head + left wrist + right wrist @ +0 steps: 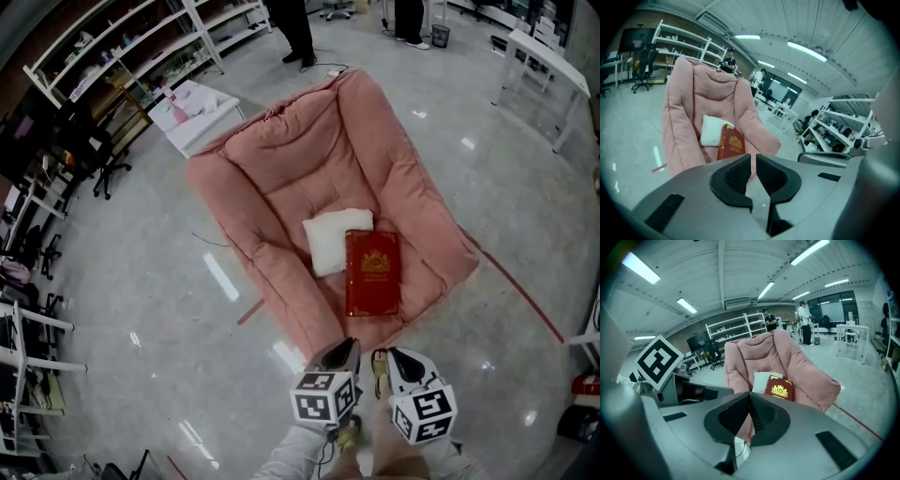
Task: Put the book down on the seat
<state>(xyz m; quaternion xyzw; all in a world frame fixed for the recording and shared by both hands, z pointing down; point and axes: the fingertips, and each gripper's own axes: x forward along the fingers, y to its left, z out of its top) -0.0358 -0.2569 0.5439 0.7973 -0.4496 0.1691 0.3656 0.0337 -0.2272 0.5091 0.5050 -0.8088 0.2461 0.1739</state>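
Observation:
A red book (372, 272) with a gold crest lies flat on the seat of the pink padded chair (309, 159), its left edge beside a white pillow (336, 239). Both grippers hover over the floor in front of the chair, apart from the book. My left gripper (343, 347) has its jaws drawn almost together with nothing between them; in the left gripper view (753, 157) the book (731, 143) shows just beyond the tips. My right gripper (395, 354) is shut and empty, and the book (779, 388) lies ahead of it (749, 394).
A white table (192, 112) stands at the chair's back left, with shelving (122, 56) behind it. A person's legs (295, 37) are behind the chair. White desks (544, 61) stand at the far right. Red tape (520, 291) runs across the floor on the right.

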